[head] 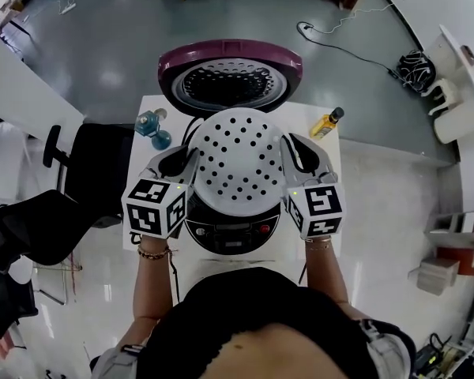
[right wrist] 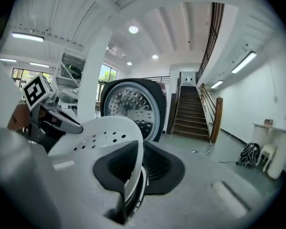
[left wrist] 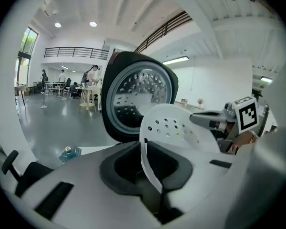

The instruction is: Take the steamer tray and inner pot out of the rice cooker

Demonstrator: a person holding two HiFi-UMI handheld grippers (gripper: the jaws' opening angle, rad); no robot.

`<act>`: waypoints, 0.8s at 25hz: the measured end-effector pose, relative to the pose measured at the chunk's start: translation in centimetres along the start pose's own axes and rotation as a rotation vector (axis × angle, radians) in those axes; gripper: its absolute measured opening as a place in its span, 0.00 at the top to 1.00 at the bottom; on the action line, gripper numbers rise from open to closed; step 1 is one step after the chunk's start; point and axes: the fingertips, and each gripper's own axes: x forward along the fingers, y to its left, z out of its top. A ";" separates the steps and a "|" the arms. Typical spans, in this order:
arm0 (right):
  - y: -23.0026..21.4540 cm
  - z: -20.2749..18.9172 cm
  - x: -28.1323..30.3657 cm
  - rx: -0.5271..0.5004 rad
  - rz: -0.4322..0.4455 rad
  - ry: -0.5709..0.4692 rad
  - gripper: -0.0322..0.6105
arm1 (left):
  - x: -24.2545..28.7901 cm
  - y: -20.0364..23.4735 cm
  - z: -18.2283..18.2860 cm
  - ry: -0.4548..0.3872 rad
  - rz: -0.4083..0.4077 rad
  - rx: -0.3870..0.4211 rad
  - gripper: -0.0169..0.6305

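A white perforated steamer tray (head: 238,160) hangs above the rice cooker (head: 227,229), whose purple lid (head: 231,73) stands open behind it. My left gripper (head: 188,161) is shut on the tray's left rim (left wrist: 148,166). My right gripper (head: 291,155) is shut on the tray's right rim (right wrist: 133,175). In the left gripper view the tray (left wrist: 174,128) bulges past the jaws toward the lid (left wrist: 138,97), with the right gripper (left wrist: 214,120) gripping its far side. The inner pot is hidden under the tray.
The cooker stands on a small white table (head: 325,150). A blue glass bottle (head: 152,126) sits at the table's back left and a yellow bottle (head: 327,122) at its back right. A black chair (head: 91,164) stands left of the table.
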 end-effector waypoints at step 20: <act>-9.1 -9.3 -16.3 0.545 -0.135 -0.032 0.90 | 4.1 -17.0 -0.1 -0.046 -0.475 -0.015 0.90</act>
